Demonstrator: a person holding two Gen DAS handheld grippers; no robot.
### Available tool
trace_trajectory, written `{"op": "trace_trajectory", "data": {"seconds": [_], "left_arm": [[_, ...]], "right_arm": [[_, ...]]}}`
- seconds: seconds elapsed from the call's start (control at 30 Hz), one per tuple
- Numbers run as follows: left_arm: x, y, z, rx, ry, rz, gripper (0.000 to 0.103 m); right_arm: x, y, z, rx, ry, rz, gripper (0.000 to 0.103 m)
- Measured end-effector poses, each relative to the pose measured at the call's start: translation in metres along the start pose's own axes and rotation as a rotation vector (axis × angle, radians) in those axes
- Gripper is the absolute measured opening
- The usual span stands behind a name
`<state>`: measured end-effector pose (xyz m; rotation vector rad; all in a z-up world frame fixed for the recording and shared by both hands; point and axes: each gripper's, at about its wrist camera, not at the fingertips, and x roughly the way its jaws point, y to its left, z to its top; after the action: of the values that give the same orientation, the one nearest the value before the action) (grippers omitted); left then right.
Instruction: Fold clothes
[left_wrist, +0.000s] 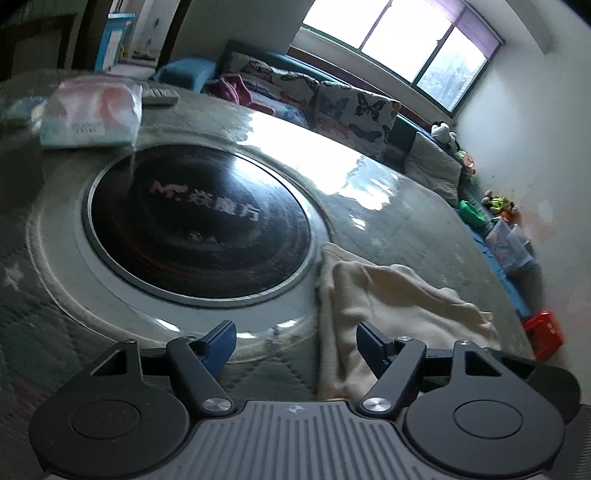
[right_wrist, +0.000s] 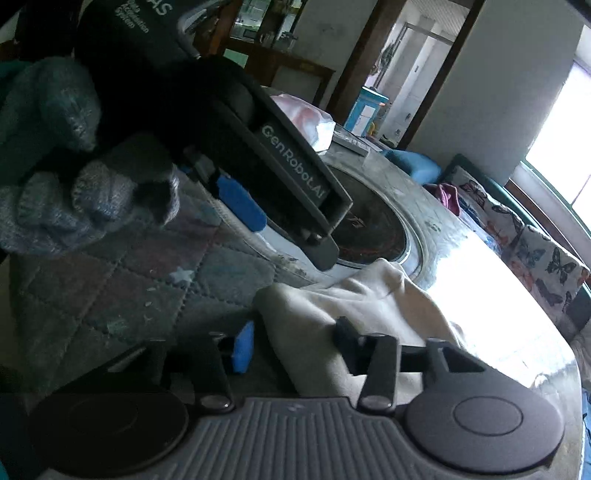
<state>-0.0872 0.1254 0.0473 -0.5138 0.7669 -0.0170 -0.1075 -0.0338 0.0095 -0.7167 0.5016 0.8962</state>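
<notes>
Left wrist view: one left gripper (left_wrist: 295, 345) was seen with its two blue pads apart and pressing on nothing; the edge of one cream garment (left_wrist: 388, 295) lay between them, the right pad over the cloth, the left pad (left_wrist: 221, 347) over the bare table cover. The garment lay crumpled on the quilted cover of one round table (left_wrist: 406, 206), just beside the single black round hotplate (left_wrist: 199, 221) set in the table's middle. One tissue pack (left_wrist: 92, 114) and one remote control (left_wrist: 160, 96) lay at the far rim; one butterfly-print sofa (left_wrist: 332, 99) and one window (left_wrist: 406, 40) were shown beyond. Right wrist view: one right gripper (right_wrist: 295, 343) was seen with the garment's (right_wrist: 362, 302) bunched corner between its two narrowed fingers; whether the pads pressed on it could not be told. Only this view showed the left gripper (right_wrist: 280, 206) from outside, held by one knit-gloved hand (right_wrist: 74, 184).
</notes>
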Motion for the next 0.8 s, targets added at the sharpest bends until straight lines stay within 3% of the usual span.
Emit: {"op": "trace_trajectory", "data": {"seconds": [0.17, 0.4, 0.67, 0.7, 0.8], "left_arm": [[0.004, -0.001, 0.002, -0.094, 0.034, -0.068, 0.075], [0.011, 0.004, 0.004, -0.271, 0.071, -0.156, 0.077], [0.027, 0.000, 0.004, -0.368, 0.107, -0.199, 0.075], [0.029, 0.000, 0.003, -0.380, 0.113, -0.201, 0.074], [0.035, 0.004, 0.000, -0.423, 0.129, -0.213, 0.057]], "right_arm": [[-0.005, -0.012, -0.002, 0.075, -0.028, 0.017, 0.022], [-0.023, -0.039, -0.006, 0.211, -0.092, 0.039, 0.018], [-0.037, -0.045, -0.012, 0.251, -0.138, 0.051, 0.017], [-0.038, -0.047, -0.013, 0.256, -0.143, 0.053, 0.017], [-0.042, -0.048, -0.017, 0.270, -0.157, 0.062, 0.017]]}}
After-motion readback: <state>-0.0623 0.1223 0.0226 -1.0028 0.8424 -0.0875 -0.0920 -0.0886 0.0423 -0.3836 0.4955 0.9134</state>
